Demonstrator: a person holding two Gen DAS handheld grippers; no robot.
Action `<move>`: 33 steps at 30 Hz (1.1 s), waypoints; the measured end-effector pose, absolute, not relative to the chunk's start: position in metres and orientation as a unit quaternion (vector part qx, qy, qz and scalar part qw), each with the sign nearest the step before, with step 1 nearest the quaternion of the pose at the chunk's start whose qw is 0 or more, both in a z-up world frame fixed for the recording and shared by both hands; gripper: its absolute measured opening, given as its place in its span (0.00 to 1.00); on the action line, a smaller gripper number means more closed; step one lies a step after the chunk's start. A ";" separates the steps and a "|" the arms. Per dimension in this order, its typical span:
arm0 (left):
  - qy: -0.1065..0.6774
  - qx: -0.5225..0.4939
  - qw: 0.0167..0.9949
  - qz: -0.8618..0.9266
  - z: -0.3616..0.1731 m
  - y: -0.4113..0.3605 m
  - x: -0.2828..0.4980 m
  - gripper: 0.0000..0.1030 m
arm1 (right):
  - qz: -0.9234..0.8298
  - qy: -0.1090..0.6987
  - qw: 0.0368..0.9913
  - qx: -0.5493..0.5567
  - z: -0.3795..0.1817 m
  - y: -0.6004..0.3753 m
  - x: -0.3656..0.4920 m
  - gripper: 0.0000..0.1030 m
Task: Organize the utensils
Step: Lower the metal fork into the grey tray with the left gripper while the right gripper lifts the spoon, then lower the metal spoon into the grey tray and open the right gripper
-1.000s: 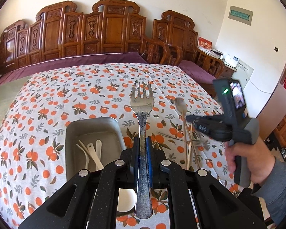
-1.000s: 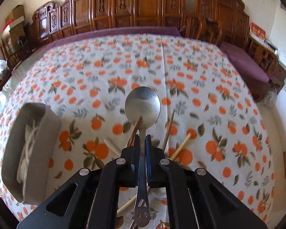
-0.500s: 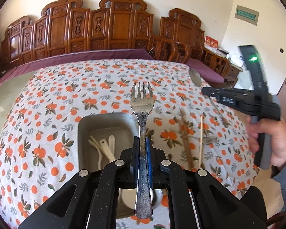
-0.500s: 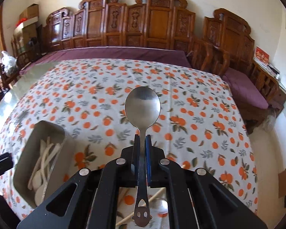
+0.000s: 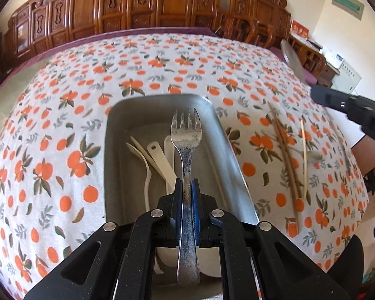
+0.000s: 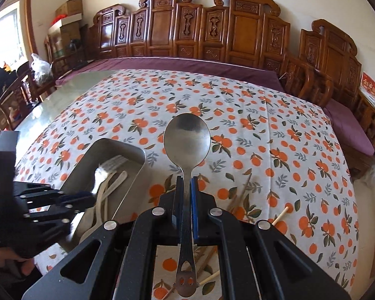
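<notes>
While several pale utensils already lie in the metal tray (image 5: 162, 105), the sorting looks only partly done.
The left gripper (image 5: 186, 187) is clenched on a metal fork (image 5: 185, 135) held over the tray; the right gripper (image 6: 186, 187) grasps a metal spoon (image 6: 186, 140), right of the tray above the orange-print tablecloth (image 6: 262, 115). Wooden chopsticks (image 5: 286, 155) and another small spoon (image 5: 313, 155) lie on the cloth right of the tray, not yet collected.

Matte black speckled left gripper (image 5: 187, 187), silver round screws, blue pad lining, matching right gripper (image 6: 186, 187), angular linkage arms
</notes>
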State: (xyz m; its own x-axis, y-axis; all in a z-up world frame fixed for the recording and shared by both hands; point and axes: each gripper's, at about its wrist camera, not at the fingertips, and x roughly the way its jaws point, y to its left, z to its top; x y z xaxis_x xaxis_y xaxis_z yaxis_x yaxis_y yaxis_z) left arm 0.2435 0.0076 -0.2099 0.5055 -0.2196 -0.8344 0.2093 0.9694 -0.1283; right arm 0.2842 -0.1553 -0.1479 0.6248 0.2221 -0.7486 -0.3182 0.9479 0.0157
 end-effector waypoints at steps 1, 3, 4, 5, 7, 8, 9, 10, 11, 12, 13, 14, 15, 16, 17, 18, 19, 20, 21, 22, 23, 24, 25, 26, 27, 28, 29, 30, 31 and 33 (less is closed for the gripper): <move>0.484 -0.004 0.867 -0.123 -0.212 0.007 0.244 0.06 | 0.151 0.406 0.899 -0.059 -0.148 -0.155 0.283 0.07; 0.488 -0.002 0.864 -0.123 -0.216 0.004 0.245 0.06 | 0.153 0.407 0.898 -0.059 -0.149 -0.156 0.281 0.07; 0.492 -0.002 0.862 -0.123 -0.219 0.003 0.246 0.06 | 0.153 0.408 0.898 -0.060 -0.150 -0.157 0.281 0.07; 0.494 -0.002 0.861 -0.123 -0.221 0.002 0.247 0.06 | 0.153 0.408 0.898 -0.060 -0.150 -0.158 0.280 0.07; 0.493 0.000 0.862 -0.122 -0.221 0.000 0.248 0.06 | 0.152 0.412 0.897 -0.058 -0.153 -0.160 0.280 0.07; 0.493 0.001 0.861 -0.123 -0.221 -0.001 0.249 0.06 | 0.152 0.413 0.896 -0.057 -0.154 -0.161 0.279 0.07; 0.493 0.001 0.861 -0.123 -0.222 -0.001 0.250 0.06 | 0.152 0.415 0.895 -0.056 -0.154 -0.162 0.279 0.07; 0.493 0.001 0.861 -0.123 -0.222 -0.002 0.250 0.06 | 0.152 0.416 0.895 -0.056 -0.156 -0.162 0.280 0.07; 0.493 0.001 0.861 -0.123 -0.222 -0.002 0.251 0.06 | 0.151 0.419 0.894 -0.055 -0.157 -0.163 0.280 0.07; 0.493 0.000 0.861 -0.123 -0.222 -0.002 0.251 0.06 | 0.151 0.420 0.893 -0.055 -0.158 -0.163 0.280 0.07; 0.493 0.000 0.861 -0.123 -0.223 -0.001 0.251 0.06 | 0.151 0.422 0.892 -0.055 -0.159 -0.163 0.280 0.07; 0.494 0.000 0.861 -0.123 -0.223 -0.001 0.252 0.06 | 0.151 0.422 0.892 -0.055 -0.160 -0.163 0.280 0.07; 0.494 -0.001 0.861 -0.123 -0.222 -0.001 0.252 0.06 | 0.151 0.423 0.892 -0.056 -0.161 -0.162 0.280 0.07; 0.495 -0.001 0.860 -0.122 -0.222 -0.001 0.252 0.06 | 0.152 0.423 0.891 -0.055 -0.161 -0.162 0.280 0.07; 0.495 -0.001 0.860 -0.121 -0.222 -0.001 0.252 0.06 | 0.153 0.423 0.891 -0.055 -0.160 -0.161 0.280 0.07; 0.495 -0.003 0.860 -0.121 -0.221 0.000 0.252 0.07 | 0.154 0.423 0.891 -0.055 -0.160 -0.160 0.279 0.07; 0.496 -0.004 0.860 -0.121 -0.221 0.001 0.252 0.07 | 0.155 0.423 0.891 -0.055 -0.160 -0.159 0.279 0.07; 0.496 -0.005 0.860 -0.120 -0.220 0.001 0.253 0.07 | 0.156 0.423 0.891 -0.055 -0.160 -0.158 0.279 0.07; 0.494 -0.004 0.861 -0.119 -0.218 0.002 0.252 0.07 | 0.158 0.423 0.890 -0.056 -0.160 -0.156 0.278 0.07; 0.491 -0.003 0.863 -0.118 -0.216 0.003 0.251 0.07 | 0.160 0.423 0.890 -0.055 -0.160 -0.155 0.277 0.07; 0.488 -0.003 0.865 -0.118 -0.213 0.004 0.251 0.07 | 0.163 0.423 0.890 -0.055 -0.159 -0.153 0.277 0.07; 0.486 -0.004 0.866 -0.118 -0.211 0.004 0.250 0.07 | 0.165 0.423 0.889 -0.055 -0.159 -0.151 0.276 0.07; 0.481 -0.004 0.869 -0.119 -0.206 0.006 0.248 0.07 | 0.167 0.423 0.889 -0.055 -0.159 -0.149 0.276 0.07; 0.478 -0.003 0.870 -0.118 -0.203 0.007 0.247 0.07 | 0.169 0.423 0.888 -0.054 -0.159 -0.147 0.275 0.07; 0.472 -0.001 0.874 -0.116 -0.198 0.009 0.246 0.07 | 0.172 0.423 0.888 -0.054 -0.159 -0.144 0.274 0.07; 0.467 0.001 0.877 -0.115 -0.194 0.011 0.245 0.07 | 0.176 0.423 0.887 -0.053 -0.159 -0.141 0.273 0.07; 0.462 0.000 0.880 -0.113 -0.189 0.013 0.243 0.07 | 0.180 0.424 0.886 -0.051 -0.159 -0.138 0.272 0.07; 0.457 -0.002 0.882 -0.112 -0.184 0.016 0.243 0.07 | 0.183 0.424 0.885 -0.050 -0.160 -0.135 0.272 0.07; 0.452 -0.006 0.885 -0.112 -0.179 0.021 0.242 0.07 | 0.186 0.425 0.885 -0.049 -0.160 -0.132 0.271 0.07; 0.444 -0.012 0.889 -0.110 -0.171 0.028 0.241 0.07 | 0.194 0.426 0.882 -0.046 -0.161 -0.124 0.270 0.07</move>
State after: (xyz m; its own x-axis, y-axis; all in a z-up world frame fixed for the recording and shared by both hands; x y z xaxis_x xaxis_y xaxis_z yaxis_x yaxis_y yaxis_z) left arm 0.2412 0.0282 -0.1711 0.5811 -0.2053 -0.7875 0.1849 0.9757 -0.1180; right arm 0.2703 -0.1243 -0.1612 0.5607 0.3040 -0.7702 -0.3823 0.9201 0.0849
